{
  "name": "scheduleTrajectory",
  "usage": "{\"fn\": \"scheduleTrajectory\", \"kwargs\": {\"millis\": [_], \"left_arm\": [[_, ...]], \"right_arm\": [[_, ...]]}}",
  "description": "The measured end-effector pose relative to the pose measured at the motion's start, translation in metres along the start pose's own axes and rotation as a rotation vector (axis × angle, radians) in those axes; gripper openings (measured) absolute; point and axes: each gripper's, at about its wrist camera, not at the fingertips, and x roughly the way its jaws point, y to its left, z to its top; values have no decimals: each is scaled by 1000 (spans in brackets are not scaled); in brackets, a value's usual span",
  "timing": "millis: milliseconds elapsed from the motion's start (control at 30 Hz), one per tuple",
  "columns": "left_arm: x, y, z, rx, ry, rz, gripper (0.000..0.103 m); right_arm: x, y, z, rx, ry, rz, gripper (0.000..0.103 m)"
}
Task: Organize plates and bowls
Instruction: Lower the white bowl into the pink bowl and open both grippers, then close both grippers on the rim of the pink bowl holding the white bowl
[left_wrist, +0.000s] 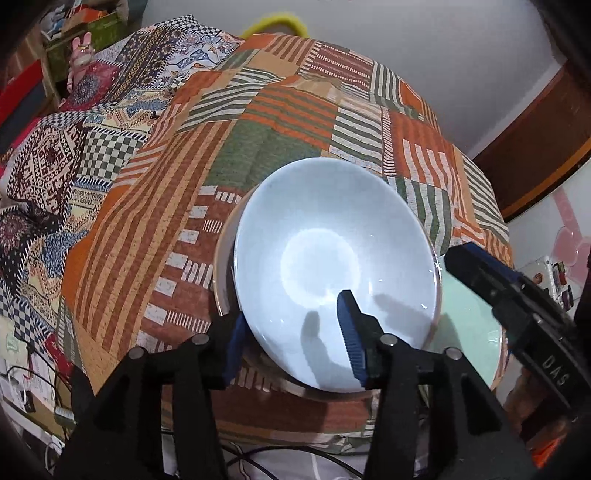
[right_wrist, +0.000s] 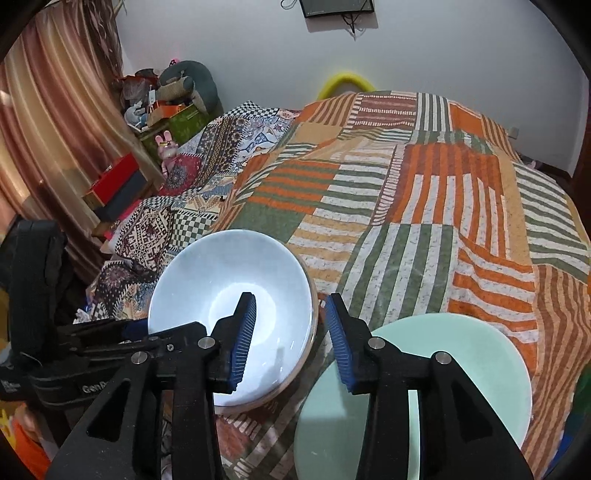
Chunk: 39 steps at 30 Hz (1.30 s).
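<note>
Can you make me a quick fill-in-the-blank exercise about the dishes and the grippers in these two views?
1. The pale blue bowl sits on a striped ____.
2. Beside the bowl lies a mint ____ plate.
3. The left gripper straddles the bowl's ____, one finger inside and one outside.
4. The pads of the right gripper are dark ____.

Missing words: bedspread; green; rim; blue

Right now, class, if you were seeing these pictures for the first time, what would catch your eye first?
A big pale blue bowl sits near the edge of the striped patchwork bedspread. Both grippers straddle its rim, jaws parted: the left gripper and the right gripper. A mint-green plate lies to its right.
</note>
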Motion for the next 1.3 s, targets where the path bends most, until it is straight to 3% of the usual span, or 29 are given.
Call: {"fn": "scheduleTrajectory", "kwargs": {"millis": [300, 467, 567, 767, 900, 1100, 1300], "left_arm": [[-14, -9, -1, 36, -20, 62, 47], [-31, -1, 1, 6, -66, 27, 47], [-45, -1, 2, 16, -115, 15, 47], [-73, 1, 1, 49, -247, 32, 60], [-61, 16, 3, 15, -208, 40, 61], [-23, 38, 0, -55, -102, -6, 61], [-2, 40, -6, -50, -65, -23, 61]], "right_arm": [[-1, -3, -3, 23, 8, 31, 36], [-2, -6, -2, 37, 6, 38, 37], [-2, -8, -2, 47, 7, 42, 38], [-1, -9, -4, 49, 17, 45, 39], [4, -9, -7, 51, 34, 46, 40], [15, -10, -11, 60, 73, 51, 40], [29, -16, -11, 102, 120, 66, 40]]}}
